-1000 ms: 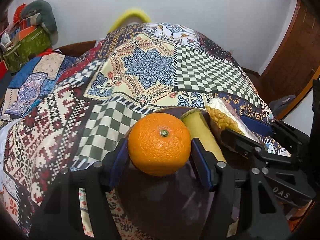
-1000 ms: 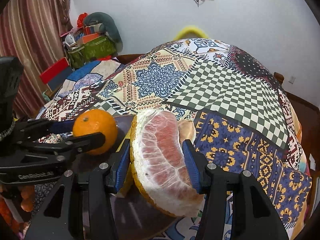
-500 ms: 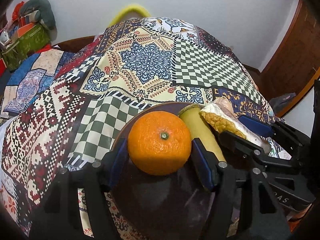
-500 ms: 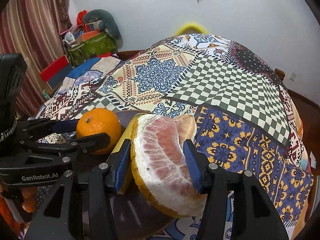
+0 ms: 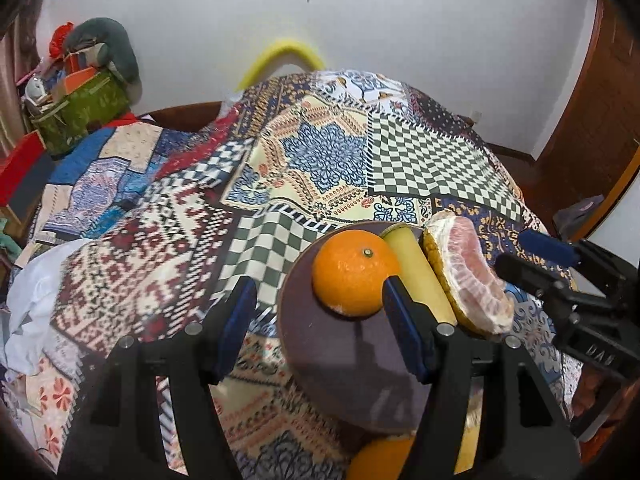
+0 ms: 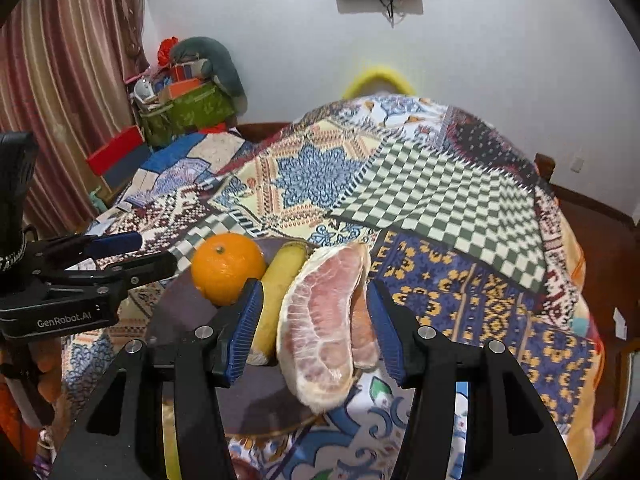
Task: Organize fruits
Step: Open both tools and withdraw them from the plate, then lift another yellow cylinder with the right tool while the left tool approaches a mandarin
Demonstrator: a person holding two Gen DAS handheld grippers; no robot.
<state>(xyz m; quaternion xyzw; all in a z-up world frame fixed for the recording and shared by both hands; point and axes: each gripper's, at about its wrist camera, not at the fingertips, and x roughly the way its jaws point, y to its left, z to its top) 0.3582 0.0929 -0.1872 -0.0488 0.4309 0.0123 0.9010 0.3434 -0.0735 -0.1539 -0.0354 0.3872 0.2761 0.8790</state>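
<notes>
Both wrist views downward, plate (image 5: 340,364) shared

Even indoor light, fisheye-bent edges, slight blur

Orange (image 5: 354,270), banana (image 5: 418,276), pomelo (image 5: 468,276) side-by-side on plate (image 5: 340,356)

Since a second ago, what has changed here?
Both tools lifted back. The left tool no longer straddles the orange; the right tool still straddles the pomelo wedge. Orange, banana and pomelo wedge stayed on the plate.
</notes>
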